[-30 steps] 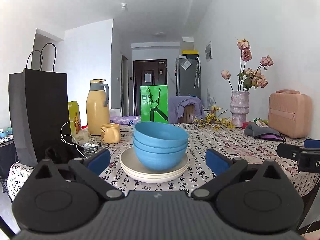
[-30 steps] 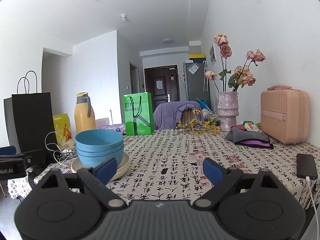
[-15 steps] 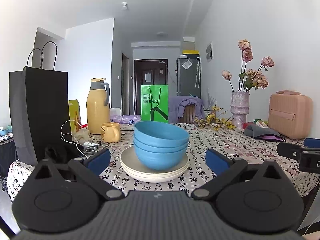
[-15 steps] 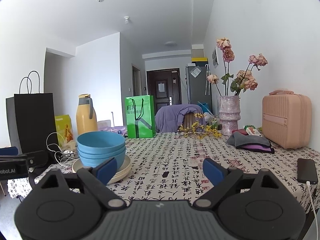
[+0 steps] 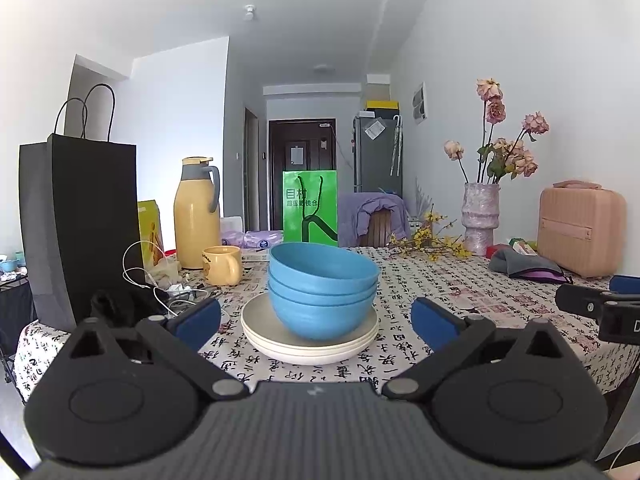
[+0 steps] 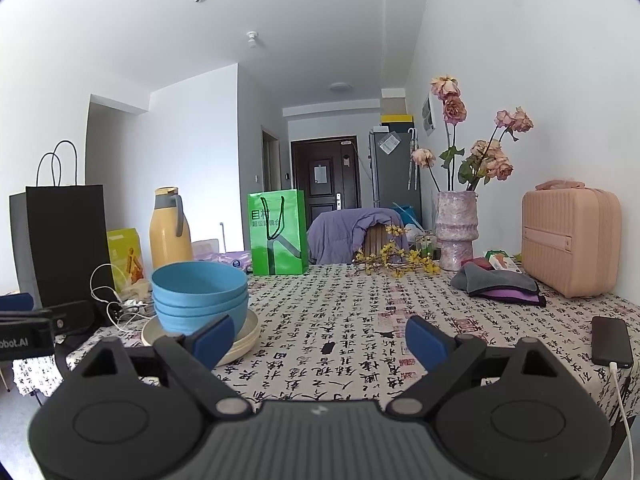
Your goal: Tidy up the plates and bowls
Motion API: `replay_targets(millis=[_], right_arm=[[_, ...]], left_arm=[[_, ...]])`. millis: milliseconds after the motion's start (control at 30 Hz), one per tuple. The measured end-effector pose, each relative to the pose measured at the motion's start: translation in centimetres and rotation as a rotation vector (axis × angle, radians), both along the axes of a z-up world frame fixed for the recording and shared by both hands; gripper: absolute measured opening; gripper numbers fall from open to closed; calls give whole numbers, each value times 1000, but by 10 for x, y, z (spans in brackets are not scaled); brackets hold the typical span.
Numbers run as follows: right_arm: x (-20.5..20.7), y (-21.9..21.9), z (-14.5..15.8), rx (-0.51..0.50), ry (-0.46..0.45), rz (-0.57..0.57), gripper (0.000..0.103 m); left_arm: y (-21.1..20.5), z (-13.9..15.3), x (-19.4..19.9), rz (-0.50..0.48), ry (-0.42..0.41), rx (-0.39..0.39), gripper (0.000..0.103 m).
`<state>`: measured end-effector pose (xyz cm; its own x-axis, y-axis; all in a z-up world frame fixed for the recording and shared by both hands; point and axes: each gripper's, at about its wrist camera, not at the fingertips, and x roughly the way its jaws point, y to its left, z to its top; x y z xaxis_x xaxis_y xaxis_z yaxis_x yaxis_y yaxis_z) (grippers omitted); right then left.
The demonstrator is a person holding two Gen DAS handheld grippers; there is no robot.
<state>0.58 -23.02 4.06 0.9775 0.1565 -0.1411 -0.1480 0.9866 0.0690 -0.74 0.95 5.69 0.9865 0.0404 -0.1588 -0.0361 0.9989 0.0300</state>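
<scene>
Blue bowls (image 5: 323, 294) sit nested on stacked cream plates (image 5: 310, 346).

Left gripper (image 5: 316, 320): matte black body with a ribbed grey central housing, two round domed discs at either side, and angled black linkage arms joined by silver pivot pins. Triangular cut-outs mark each arm. The fingers (image 5: 198, 317) end in blue rectangular pads. Right gripper (image 6: 320, 336): identical build, with blue pads (image 6: 425, 340). White lettering "obot.AI" appears on a black side piece at the right wrist view's left edge.
</scene>
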Motion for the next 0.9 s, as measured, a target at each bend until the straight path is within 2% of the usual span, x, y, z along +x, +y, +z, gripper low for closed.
replay_targets(millis=[267, 900], right_arm=[[-3, -1, 0, 6, -20, 4, 93], [0, -4, 0, 7, -1, 8, 93]], left_arm=[[0, 0, -1, 4, 0, -2, 103], [-1, 0, 1, 9, 5, -1, 103]])
